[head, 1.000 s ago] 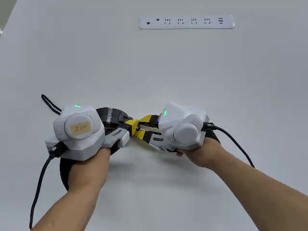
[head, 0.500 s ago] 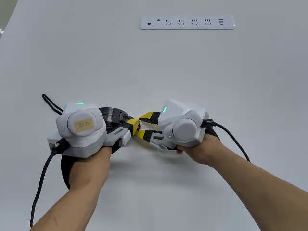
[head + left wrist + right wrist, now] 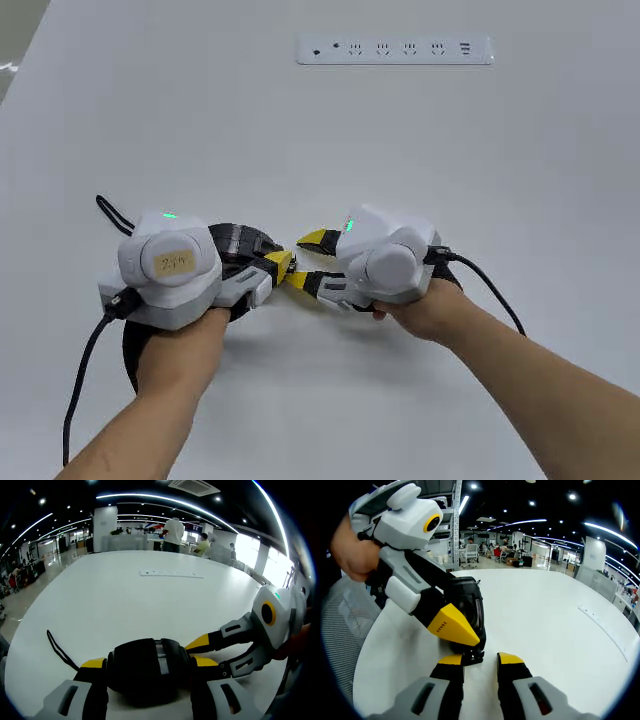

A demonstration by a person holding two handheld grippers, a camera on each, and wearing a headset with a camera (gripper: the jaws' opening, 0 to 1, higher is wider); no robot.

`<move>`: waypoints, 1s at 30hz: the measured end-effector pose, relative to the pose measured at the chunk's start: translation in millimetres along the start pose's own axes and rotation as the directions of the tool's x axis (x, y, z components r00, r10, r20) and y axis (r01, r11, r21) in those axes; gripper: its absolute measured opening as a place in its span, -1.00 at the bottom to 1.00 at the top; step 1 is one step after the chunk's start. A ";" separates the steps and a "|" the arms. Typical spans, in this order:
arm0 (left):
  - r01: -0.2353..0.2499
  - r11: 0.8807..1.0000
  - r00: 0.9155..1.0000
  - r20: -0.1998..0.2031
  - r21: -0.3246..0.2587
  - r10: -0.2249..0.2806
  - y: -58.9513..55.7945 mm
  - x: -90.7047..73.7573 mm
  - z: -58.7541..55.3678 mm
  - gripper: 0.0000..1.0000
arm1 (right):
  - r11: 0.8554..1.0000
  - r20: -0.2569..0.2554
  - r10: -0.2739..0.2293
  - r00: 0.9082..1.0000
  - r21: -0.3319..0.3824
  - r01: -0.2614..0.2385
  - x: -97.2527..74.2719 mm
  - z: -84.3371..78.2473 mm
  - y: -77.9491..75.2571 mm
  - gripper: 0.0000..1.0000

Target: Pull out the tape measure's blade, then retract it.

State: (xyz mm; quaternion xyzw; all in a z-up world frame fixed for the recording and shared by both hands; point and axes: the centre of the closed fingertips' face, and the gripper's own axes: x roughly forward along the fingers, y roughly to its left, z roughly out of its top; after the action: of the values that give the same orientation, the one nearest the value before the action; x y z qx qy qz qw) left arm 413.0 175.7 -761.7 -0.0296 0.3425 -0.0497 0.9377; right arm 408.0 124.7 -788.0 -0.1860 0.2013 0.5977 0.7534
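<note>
Left gripper [image 3: 149, 662] tight around black tape measure [image 3: 142, 674]; right gripper [image 3: 480, 659] jaws apart, tips just beside its case.

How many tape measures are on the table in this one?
1. The black tape measure sits on the white table, clamped in the left tongs, with the open right tongs just beside it. Nothing suggests another is hidden.
</note>
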 end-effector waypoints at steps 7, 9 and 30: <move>-0.008 1.000 1.000 -0.004 -0.001 0.008 0.8 0.0 0.8 0.27 | 1.000 0.004 0.004 1.000 0.010 -0.005 -0.3 0.2 -0.4 -0.51; -0.007 1.000 1.000 -0.008 0.000 0.007 1.1 0.2 1.4 0.26 | 1.000 0.005 0.006 1.000 0.011 -0.006 -0.3 0.4 -0.7 -0.50; -0.008 1.000 1.000 -0.012 -0.011 0.008 1.5 0.5 1.6 0.28 | 1.000 0.014 0.016 1.000 0.026 -0.016 -16.3 -2.9 -1.5 -0.20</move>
State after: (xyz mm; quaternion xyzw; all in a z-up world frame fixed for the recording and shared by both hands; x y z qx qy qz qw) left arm 414.5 177.2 -761.0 -0.0332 0.3485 -0.0444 0.9357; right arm 405.9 109.4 -781.8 -0.1703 0.2053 0.6023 0.7524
